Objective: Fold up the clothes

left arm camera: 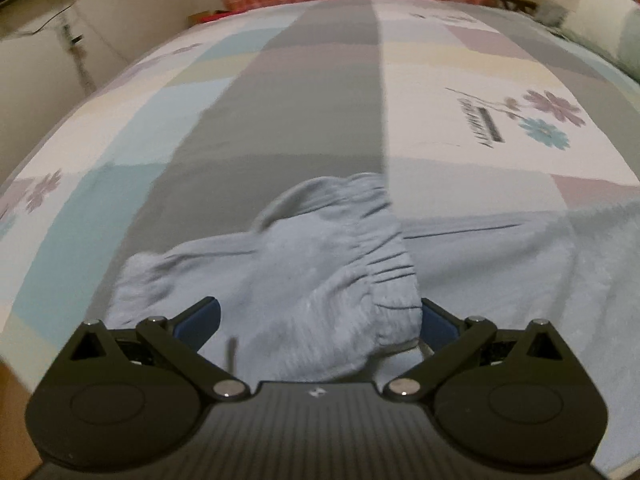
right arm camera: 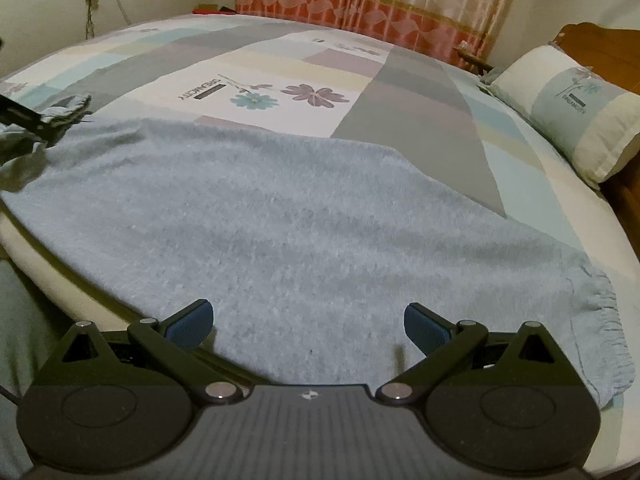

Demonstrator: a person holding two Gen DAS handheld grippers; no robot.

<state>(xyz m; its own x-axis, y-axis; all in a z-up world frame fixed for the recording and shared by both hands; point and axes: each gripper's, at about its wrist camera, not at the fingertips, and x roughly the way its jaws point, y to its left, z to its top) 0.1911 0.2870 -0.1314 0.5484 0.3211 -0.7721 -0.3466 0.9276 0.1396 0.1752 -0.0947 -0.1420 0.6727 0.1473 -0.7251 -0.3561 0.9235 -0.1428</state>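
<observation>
A light blue fleece garment lies spread flat across the near part of the bed. In the left wrist view its end with a gathered elastic band lies bunched between the wide-apart blue pads. My left gripper is open around that bunched end. My right gripper is open just above the flat middle of the garment, holding nothing. Another gathered elastic band lies at the garment's right end. A dark part of the left gripper shows at the far left edge, beside rumpled cloth.
The bed carries a patchwork sheet in grey, teal and cream with flower prints. A matching pillow rests at the right by a wooden headboard. A red patterned curtain hangs behind. The bed's near edge runs under the garment.
</observation>
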